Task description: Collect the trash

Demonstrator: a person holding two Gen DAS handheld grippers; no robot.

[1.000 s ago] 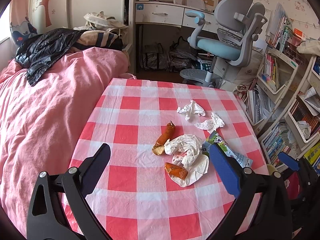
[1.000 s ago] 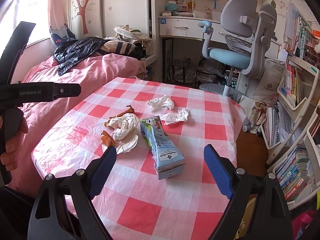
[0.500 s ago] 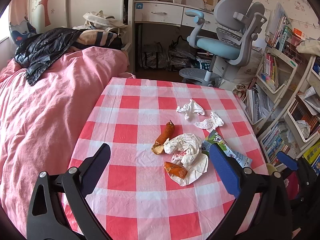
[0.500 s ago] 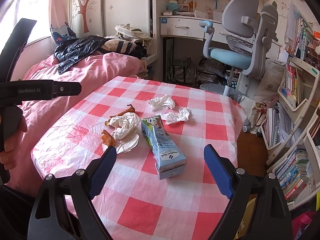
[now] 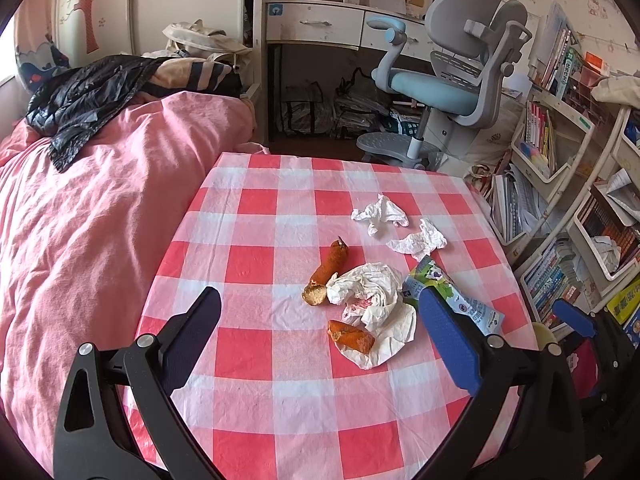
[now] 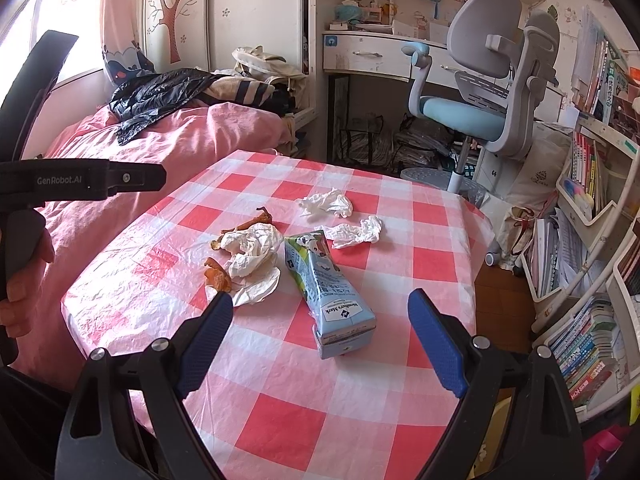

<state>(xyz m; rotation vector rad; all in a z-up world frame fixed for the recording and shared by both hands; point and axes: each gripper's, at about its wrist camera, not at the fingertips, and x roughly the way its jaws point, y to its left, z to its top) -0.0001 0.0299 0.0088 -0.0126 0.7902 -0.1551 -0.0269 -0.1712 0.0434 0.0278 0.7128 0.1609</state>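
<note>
Trash lies on a red-and-white checked table (image 5: 280, 400) (image 6: 280, 420). A flattened blue milk carton (image 6: 332, 296) (image 5: 460, 300) lies pointing toward my right gripper. Left of it sits a crumpled white wrapper (image 6: 252, 256) (image 5: 372, 296) with orange peel pieces (image 5: 352, 340) (image 6: 218, 276) and a longer peel (image 5: 330, 268) (image 6: 248, 224). Two crumpled tissues (image 6: 328, 204) (image 6: 352, 232) (image 5: 380, 214) (image 5: 420, 240) lie farther back. My left gripper (image 5: 320, 320) hovers open above the near edge, empty. My right gripper (image 6: 320, 320) stands open just short of the carton, touching nothing.
A bed with a pink duvet (image 5: 80, 220) borders the table's left side, a black jacket (image 5: 88, 100) on it. A grey-blue desk chair (image 5: 452, 88) and white desk (image 5: 320, 24) stand behind. Bookshelves (image 5: 560, 200) crowd the right. A hand (image 6: 20, 280) holds the left gripper's handle.
</note>
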